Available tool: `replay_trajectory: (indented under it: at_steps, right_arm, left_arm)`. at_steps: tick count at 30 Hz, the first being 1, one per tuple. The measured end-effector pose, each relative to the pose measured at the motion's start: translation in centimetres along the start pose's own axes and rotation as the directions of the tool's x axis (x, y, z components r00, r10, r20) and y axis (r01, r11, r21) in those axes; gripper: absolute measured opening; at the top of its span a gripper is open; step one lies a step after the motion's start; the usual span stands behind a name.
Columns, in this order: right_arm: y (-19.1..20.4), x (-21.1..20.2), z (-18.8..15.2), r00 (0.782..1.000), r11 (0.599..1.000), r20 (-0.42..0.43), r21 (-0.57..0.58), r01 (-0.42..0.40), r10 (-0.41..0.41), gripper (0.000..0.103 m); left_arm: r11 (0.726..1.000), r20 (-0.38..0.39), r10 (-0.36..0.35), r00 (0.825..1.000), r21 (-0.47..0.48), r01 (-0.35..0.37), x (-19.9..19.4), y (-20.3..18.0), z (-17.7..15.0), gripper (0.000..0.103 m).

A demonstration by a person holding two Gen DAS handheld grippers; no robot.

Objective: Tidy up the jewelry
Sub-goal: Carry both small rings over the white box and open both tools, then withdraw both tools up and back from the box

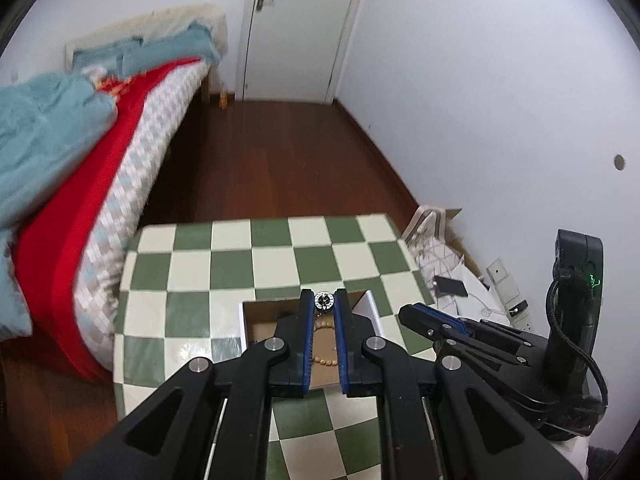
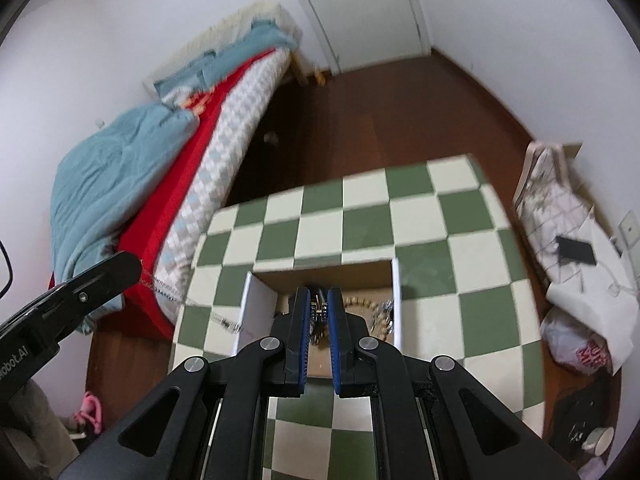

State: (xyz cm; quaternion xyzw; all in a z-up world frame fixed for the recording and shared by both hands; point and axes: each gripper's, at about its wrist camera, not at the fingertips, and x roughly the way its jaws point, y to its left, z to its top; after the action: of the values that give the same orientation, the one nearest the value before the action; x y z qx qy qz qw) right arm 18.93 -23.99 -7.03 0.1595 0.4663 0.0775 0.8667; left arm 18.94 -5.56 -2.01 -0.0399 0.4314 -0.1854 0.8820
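Note:
My left gripper (image 1: 324, 295) is shut on a small round watch-like dial (image 1: 324, 301), held over an open cardboard box (image 1: 256, 322) on the checked table. In the right wrist view that left gripper (image 2: 138, 268) trails a thin silver chain (image 2: 192, 303) down to the box's left flap (image 2: 258, 300). My right gripper (image 2: 319, 294) hovers over the box, its pads shut on a small metal jewelry piece (image 2: 319, 309). A wooden bead bracelet (image 2: 360, 302) and a tangle of silver jewelry (image 2: 386, 309) lie inside. The beads (image 1: 325, 326) also show between my left fingers. The right gripper (image 1: 406, 314) sits just right of the box.
The green-and-white checked table (image 2: 420, 220) stands beside a bed with a red sheet and blue quilt (image 1: 60, 148) on its left. Bags, papers and a black phone (image 2: 576, 251) are piled on the right by the wall. Dark wood floor and a white door (image 1: 296, 32) lie beyond.

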Motion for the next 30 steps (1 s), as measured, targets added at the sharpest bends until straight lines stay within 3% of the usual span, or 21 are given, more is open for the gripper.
replay_trajectory:
  at_steps: [6, 13, 15, 17, 19, 21, 22, 24, 26, 28, 30]
  right_arm:
    - [-1.6, 4.3, -0.4, 0.991, 1.0, -0.136, 0.011, -0.002, 0.003, 0.009]
    - [-3.1, 7.6, -0.8, 0.962, 0.999, -0.273, 0.027, 0.016, -0.008, 0.01]
    - [-3.4, 7.8, -0.7, 0.958, 0.999, -0.285, 0.038, 0.031, -0.019, 0.019]
    - [-3.6, 7.7, -0.5, 0.958, 0.998, -0.284, 0.047, 0.043, -0.028, 0.047]
    - [-3.7, 7.4, -0.3, 0.96, 0.997, -0.277, 0.054, 0.047, -0.03, 0.057]
    - [-3.7, 7.1, -0.2, 0.963, 0.997, -0.266, 0.045, 0.062, -0.048, 0.057]
    - [-3.6, 6.7, -0.1, 0.964, 0.997, -0.256, 0.035, 0.076, -0.064, 0.058]
    - [-3.3, 6.4, -0.2, 0.963, 0.992, -0.24, 0.002, 0.124, -0.12, 0.069]
    - [-2.8, 6.2, -0.6, 0.952, 0.98, -0.229, -0.05, 0.194, -0.201, 0.095]
    - [-2.6, 6.2, -1.2, 0.942, 0.97, -0.23, -0.078, 0.232, -0.244, 0.097]
    - [-2.6, 6.3, -1.8, 0.932, 0.961, -0.235, -0.089, 0.263, -0.277, 0.099]
  left_arm:
    - [0.999, -0.075, 0.006, 0.997, -0.05, -0.01, 3.3, 2.3, -0.4, 0.007]
    - [0.995, -0.176, 0.054, 0.983, -0.073, -0.068, 6.4, 3.9, -1.5, 0.009]
    - [0.992, -0.203, 0.091, 0.975, -0.066, -0.106, 7.2, 4.1, -1.7, 0.011]
    - [0.987, -0.224, 0.133, 0.966, -0.057, -0.149, 7.8, 4.4, -2.0, 0.012]
    - [0.985, -0.223, 0.15, 0.963, -0.05, -0.165, 8.0, 4.4, -2.2, 0.019]
    - [0.98, -0.21, 0.186, 0.96, -0.032, -0.197, 8.0, 4.3, -2.4, 0.047]
    - [0.977, -0.196, 0.203, 0.959, -0.024, -0.212, 7.9, 4.3, -2.4, 0.055]
    - [0.97, -0.173, 0.237, 0.956, -0.021, -0.244, 7.6, 4.4, -2.6, 0.077]
    - [0.96, -0.15, 0.275, 0.95, -0.008, -0.279, 7.3, 4.4, -3.0, 0.086]
    - [0.95, -0.153, 0.309, 0.939, 0.001, -0.313, 7.5, 4.4, -3.5, 0.101]
    - [0.944, -0.162, 0.327, 0.931, 0.005, -0.33, 7.7, 4.5, -4.1, 0.103]
